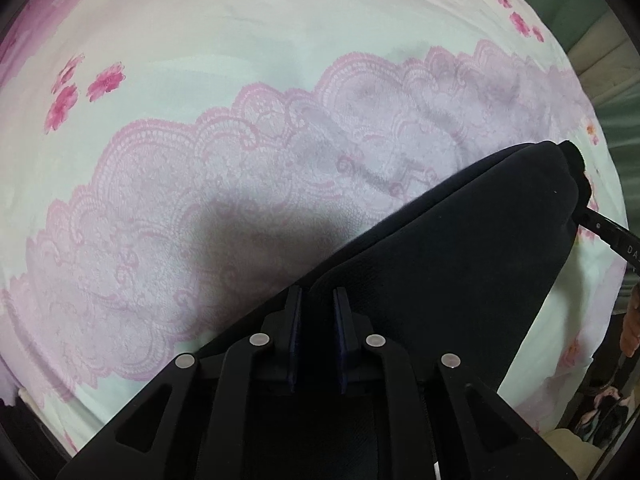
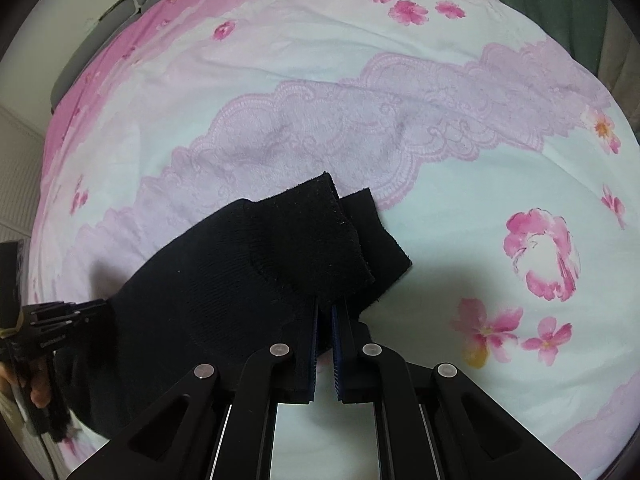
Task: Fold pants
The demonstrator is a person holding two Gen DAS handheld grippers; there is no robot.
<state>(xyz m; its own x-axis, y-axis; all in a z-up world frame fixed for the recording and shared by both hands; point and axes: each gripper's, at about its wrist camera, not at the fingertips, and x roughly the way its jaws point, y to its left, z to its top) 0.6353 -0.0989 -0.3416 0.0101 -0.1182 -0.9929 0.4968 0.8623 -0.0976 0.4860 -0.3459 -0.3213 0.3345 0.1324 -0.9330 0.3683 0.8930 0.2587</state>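
Pants [image 2: 224, 276], dark knit and soft, hang across the lower left of the right view above the floral bedsheet [image 2: 460, 216]. The right gripper [image 2: 325, 312] pinches them near the cuffs; the left gripper [image 1: 317, 300] pinches the other end (limp, light fabric; best held at the edges).

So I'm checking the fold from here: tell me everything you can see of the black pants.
The black pants are dark knit fabric with ribbed texture and stitched hems, lying partly on the floral pink bedsheet. Two cuff ends overlap near the right gripper, whose narrow jaws pinch the cloth's edge. In the left wrist view the pants form a smooth, draped dark sheet, raised off the sheet, with the left gripper closed on their near edge.
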